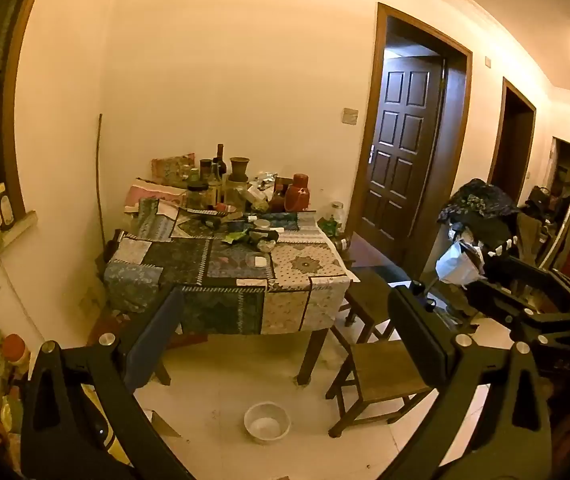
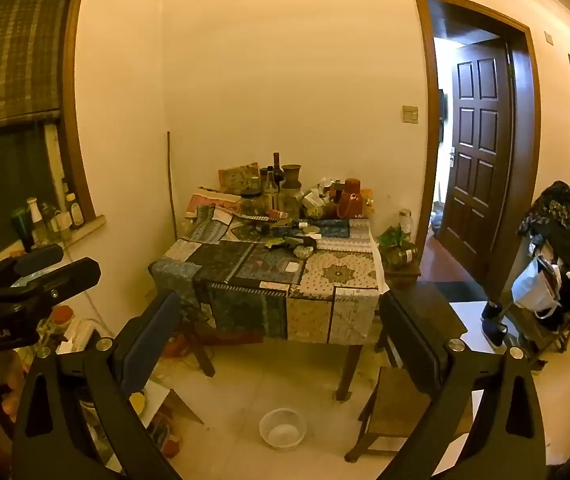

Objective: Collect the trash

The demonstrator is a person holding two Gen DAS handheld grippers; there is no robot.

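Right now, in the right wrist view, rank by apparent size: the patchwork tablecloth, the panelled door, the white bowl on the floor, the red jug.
1. Patchwork tablecloth
2. Panelled door, close behind it; farther off, so truly larger
3. White bowl
4. Red jug, farther away, so unsure

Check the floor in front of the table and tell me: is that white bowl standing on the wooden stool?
No: the white bowl sits on the tiled floor, apart from the wooden stool at its right.
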